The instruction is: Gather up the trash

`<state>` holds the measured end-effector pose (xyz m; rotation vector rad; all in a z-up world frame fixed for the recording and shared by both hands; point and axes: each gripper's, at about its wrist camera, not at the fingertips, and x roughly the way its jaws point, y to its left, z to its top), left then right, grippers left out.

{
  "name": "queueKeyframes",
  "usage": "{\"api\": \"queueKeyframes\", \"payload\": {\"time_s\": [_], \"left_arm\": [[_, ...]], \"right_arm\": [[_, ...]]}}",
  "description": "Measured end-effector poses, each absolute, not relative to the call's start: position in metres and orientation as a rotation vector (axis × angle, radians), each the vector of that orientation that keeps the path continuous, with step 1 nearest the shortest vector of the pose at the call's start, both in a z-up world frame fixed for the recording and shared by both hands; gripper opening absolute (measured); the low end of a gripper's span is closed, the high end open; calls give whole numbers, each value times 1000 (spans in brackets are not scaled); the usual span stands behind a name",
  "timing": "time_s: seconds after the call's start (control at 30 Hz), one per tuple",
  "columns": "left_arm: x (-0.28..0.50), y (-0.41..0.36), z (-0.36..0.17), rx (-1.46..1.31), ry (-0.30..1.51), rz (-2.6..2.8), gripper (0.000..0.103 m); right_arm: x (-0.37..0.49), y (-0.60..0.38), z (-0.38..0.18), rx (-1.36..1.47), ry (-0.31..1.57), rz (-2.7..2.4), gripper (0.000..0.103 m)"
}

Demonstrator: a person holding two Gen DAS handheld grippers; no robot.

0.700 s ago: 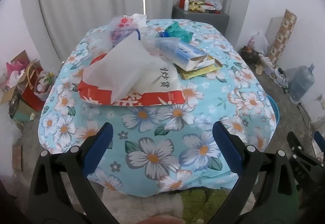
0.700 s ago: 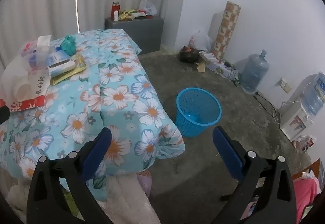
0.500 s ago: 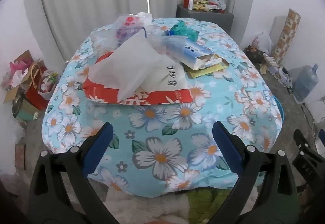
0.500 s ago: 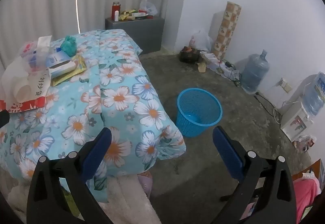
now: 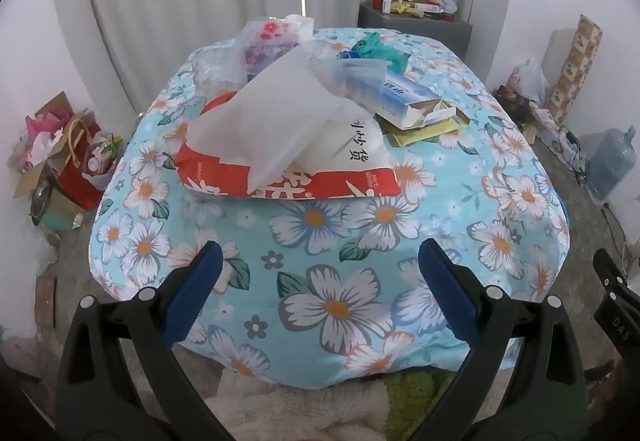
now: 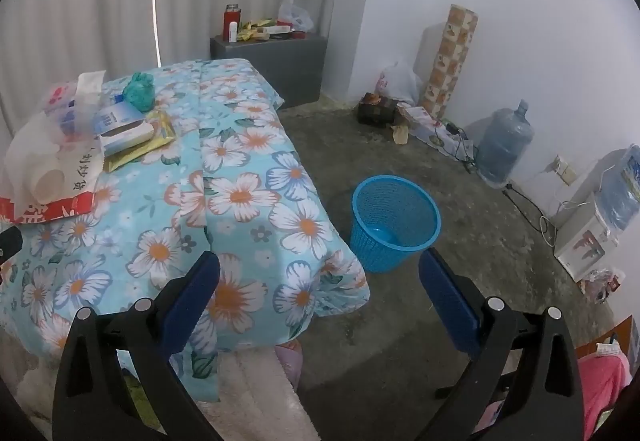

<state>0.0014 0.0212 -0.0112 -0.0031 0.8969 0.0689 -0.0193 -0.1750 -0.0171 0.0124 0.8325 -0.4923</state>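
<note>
A pile of trash lies on the floral table [image 5: 320, 281]: a white plastic bag [image 5: 272, 129] on a red-and-white bag [image 5: 288, 189], a blue-and-white box [image 5: 412, 105], a yellow packet [image 5: 428, 133], a green crumpled bag [image 5: 380, 49] and a clear bag with red contents [image 5: 268, 41]. The pile also shows in the right wrist view [image 6: 80, 137]. A blue mesh bin [image 6: 394, 221] stands on the floor right of the table. My left gripper [image 5: 320, 293] is open, short of the pile. My right gripper [image 6: 320, 297] is open over the table's corner.
A grey cabinet [image 6: 272, 61] with bottles stands at the back. A water jug [image 6: 504, 145], cables and a patterned roll [image 6: 452, 57] line the right wall. Boxes and bags [image 5: 60, 161] sit on the floor left of the table. A white fluffy rug [image 6: 256, 401] lies below.
Both grippers have backed off slightly and risen; the table and pile sit a little farther away in the left wrist view. Nothing was grasped.
</note>
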Motion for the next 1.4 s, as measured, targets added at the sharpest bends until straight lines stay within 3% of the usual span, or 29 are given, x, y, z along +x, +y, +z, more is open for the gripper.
{"api": "queueKeyframes", "payload": {"time_s": [1.4], "left_arm": [[3, 21, -14, -3, 905, 76, 94]], "right_arm": [[-17, -167, -19, 13, 834, -482, 97]]}}
